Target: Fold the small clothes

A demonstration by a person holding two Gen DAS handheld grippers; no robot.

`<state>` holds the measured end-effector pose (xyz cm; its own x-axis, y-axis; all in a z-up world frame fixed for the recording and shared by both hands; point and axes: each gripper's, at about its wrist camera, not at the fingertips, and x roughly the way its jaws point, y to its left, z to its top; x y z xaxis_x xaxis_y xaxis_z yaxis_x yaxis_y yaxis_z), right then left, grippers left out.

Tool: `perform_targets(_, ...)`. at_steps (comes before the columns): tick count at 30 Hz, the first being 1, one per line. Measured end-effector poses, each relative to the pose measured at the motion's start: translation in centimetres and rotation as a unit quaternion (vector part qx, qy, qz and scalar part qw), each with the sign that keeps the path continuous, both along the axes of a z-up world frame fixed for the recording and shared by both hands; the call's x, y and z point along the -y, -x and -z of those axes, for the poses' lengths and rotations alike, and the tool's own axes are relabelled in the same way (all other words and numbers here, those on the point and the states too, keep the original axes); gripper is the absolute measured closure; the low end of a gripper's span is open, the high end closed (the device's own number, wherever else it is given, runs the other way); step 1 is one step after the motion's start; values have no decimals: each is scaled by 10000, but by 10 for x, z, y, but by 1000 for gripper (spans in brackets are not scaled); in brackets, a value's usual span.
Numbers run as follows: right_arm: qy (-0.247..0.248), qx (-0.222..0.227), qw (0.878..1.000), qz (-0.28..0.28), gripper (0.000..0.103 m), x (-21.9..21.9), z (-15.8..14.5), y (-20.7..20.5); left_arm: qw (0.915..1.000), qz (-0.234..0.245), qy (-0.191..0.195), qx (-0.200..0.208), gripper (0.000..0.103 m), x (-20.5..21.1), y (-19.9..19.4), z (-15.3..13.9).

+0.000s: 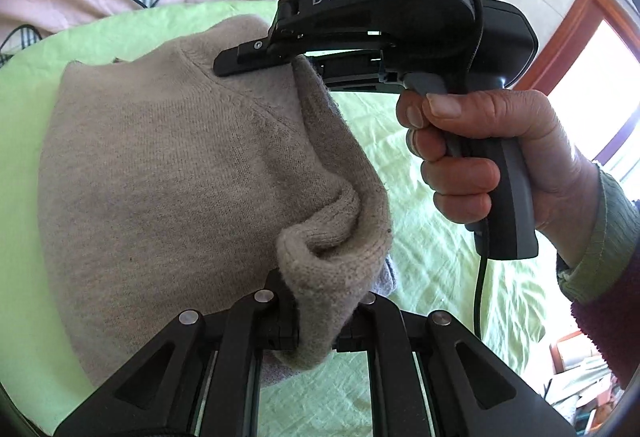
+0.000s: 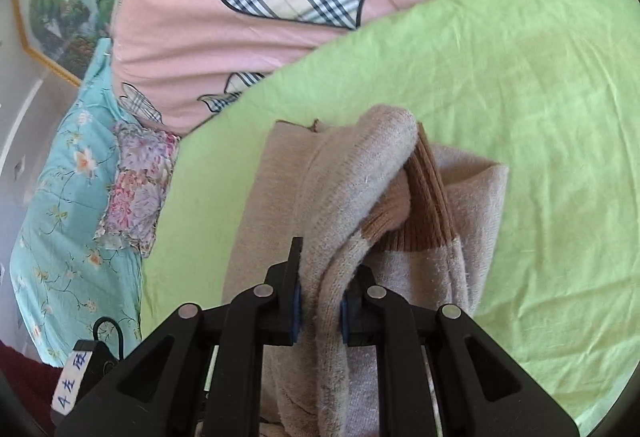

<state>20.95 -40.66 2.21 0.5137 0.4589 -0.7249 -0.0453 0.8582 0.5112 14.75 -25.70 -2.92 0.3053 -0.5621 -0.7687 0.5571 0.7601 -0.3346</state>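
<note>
Beige knit garment [image 1: 168,173] is being held above the green bed sheet [image 1: 432,261]; its ribbed edge is being clamped by the left tool [image 1: 316,333], another fold by the right tool [image 2: 320,311].

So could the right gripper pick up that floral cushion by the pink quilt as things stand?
Probably not: the right gripper has its jaws shut on the beige sweater, so it is not free for the cushion.
</note>
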Motion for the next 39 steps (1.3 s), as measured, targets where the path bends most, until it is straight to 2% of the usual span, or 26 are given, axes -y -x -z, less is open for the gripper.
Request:
perform_targets(2, 117, -126, 9998, 89, 88, 4, 10, -1, 9999, -39, 4, -142, 95, -4, -3, 11)
perform_targets(4, 29, -186, 9996, 225, 88, 11, 18, 0, 9996, -67, 57, -251, 95, -8, -12, 18)
perform_targets(7, -89, -99, 9992, 375, 88, 19, 21, 7, 9997, -29, 59, -252, 95, -3, -21, 18)
perform_targets(10, -82, -260, 9984, 502, 88, 25, 33, 7, 9994, 15, -72, -331, 94, 2, -29, 33)
perform_targets(13, -53, -368, 9967, 717, 82, 31, 43, 9, 9990, 14, -64, -437, 92, -1, -39, 34)
perform_targets(15, -153, -311, 9957, 860, 77, 36, 40, 14, 9988, 79, -8, -474, 81, -8, -41, 24)
perform_targets(17, -110, -243, 9949, 974, 77, 38, 34, 21, 9980, 157, 104, -601, 69, -21, -40, 18)
perform_targets(21, -46, -179, 9944, 1041, 77, 37, 19, 31, 9974, 123, 249, -669, 64, -53, -40, 6)
perform_targets(23, -33, -145, 9947, 1019, 75, 35, 13, 31, 9980, 8, 270, -576, 53, -73, -42, 1)
perform_targets(25, -36, -97, 9942, 1069, 69, 33, 10, 27, 9984, -158, 271, -467, 46, -92, -43, -3)
perform_targets(27, -73, -57, 9938, 1110, 66, 32, 9, 20, 9982, -413, 221, -367, 46, -113, -49, -8)
perform_targets(31, 113, -38, 9934, 1143, 66, 26, 15, 4, 9942, -1033, 81, -298, 44, -155, -77, -8)
perform_targets(32, 155, -31, 9937, 1110, 80, 23, 15, 1, 9926, -1170, 63, -324, 44, -164, -83, -7)
perform_targets(33, 192, 129, 9938, 1087, 87, 22, 9, 3, 9909, -1301, 62, -337, 44, -172, -91, -12)
perform_targets(36, 14, 870, 9914, 983, 87, 16, -15, 20, 9872, -1564, -15, -304, 44, -186, -93, -8)
perform_targets(37, 126, 875, 9909, 1018, 87, 15, -16, 21, 9864, -1608, -43, -326, 44, -183, -97, -5)
perform_targets(39, 266, 569, 9911, 1170, 87, 21, -2, 17, 9850, -1664, -111, -432, 44, -175, -101, 4)
